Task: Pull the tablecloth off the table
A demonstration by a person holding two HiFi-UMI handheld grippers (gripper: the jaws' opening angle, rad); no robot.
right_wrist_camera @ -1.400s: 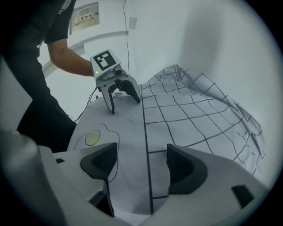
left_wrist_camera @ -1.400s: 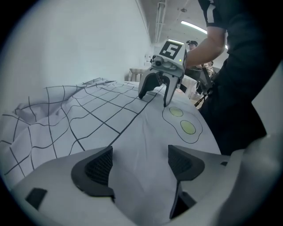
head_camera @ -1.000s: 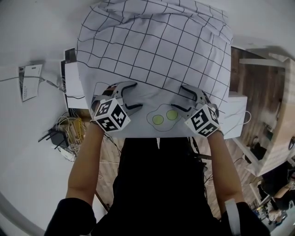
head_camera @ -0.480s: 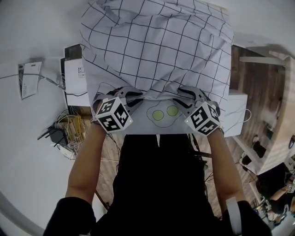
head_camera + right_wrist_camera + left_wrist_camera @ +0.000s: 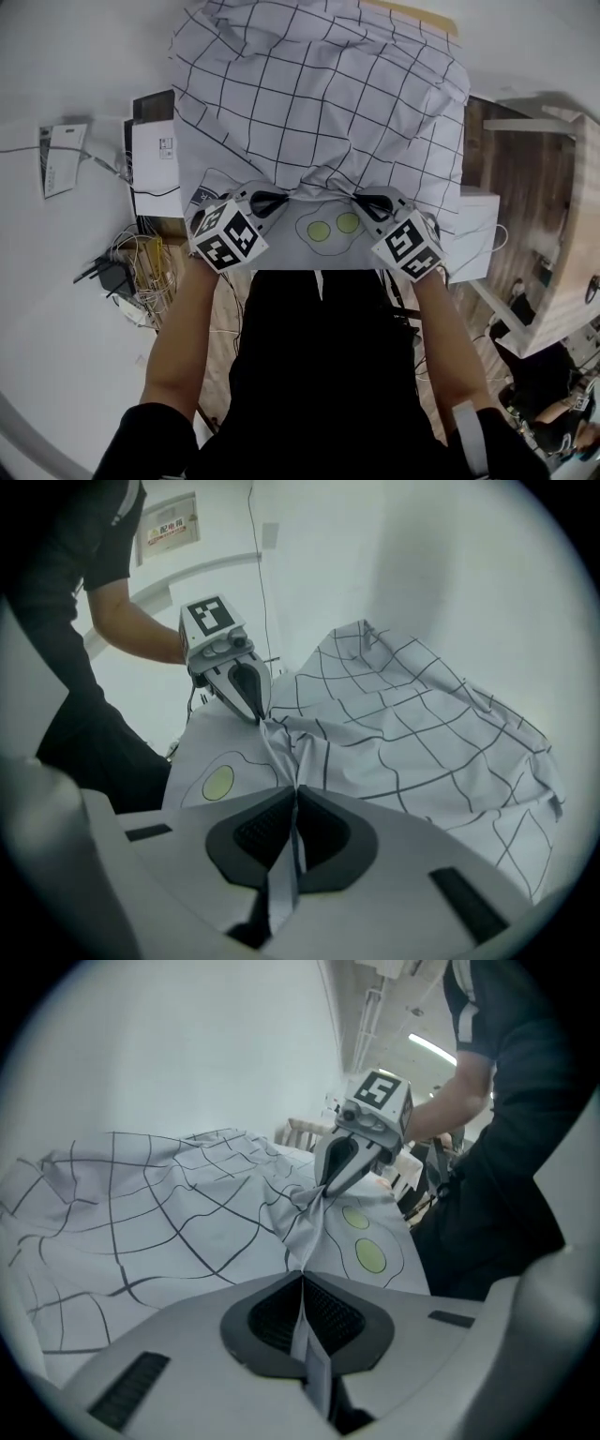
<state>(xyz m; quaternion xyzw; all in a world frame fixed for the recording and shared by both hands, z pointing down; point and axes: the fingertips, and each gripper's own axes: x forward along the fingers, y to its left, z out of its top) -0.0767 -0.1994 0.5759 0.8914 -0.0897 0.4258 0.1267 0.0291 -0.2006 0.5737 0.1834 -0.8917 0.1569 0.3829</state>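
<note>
A white tablecloth [image 5: 319,94] with a black grid covers the table, with two yellow-green egg shapes printed near its front edge. My left gripper [image 5: 279,198] is shut on a pinched fold of the cloth at the near edge, left of the print. My right gripper [image 5: 359,199] is shut on another fold to the right of it. In the left gripper view the cloth [image 5: 187,1232] runs pinched between the dark pads [image 5: 272,1321], with the right gripper [image 5: 323,1190] across from it. The right gripper view shows the cloth [image 5: 422,742] clamped the same way and the left gripper [image 5: 261,719] opposite.
A white box [image 5: 155,164] and tangled cables [image 5: 141,267] lie on the floor at the left. A paper sheet [image 5: 58,161] lies further left. Wooden furniture [image 5: 553,234] stands at the right. My body stands close against the table's near edge.
Both grippers went from wide open over the cloth's near edge to shut on it. The cloth has bunched into folds between them and shifted slightly.
</note>
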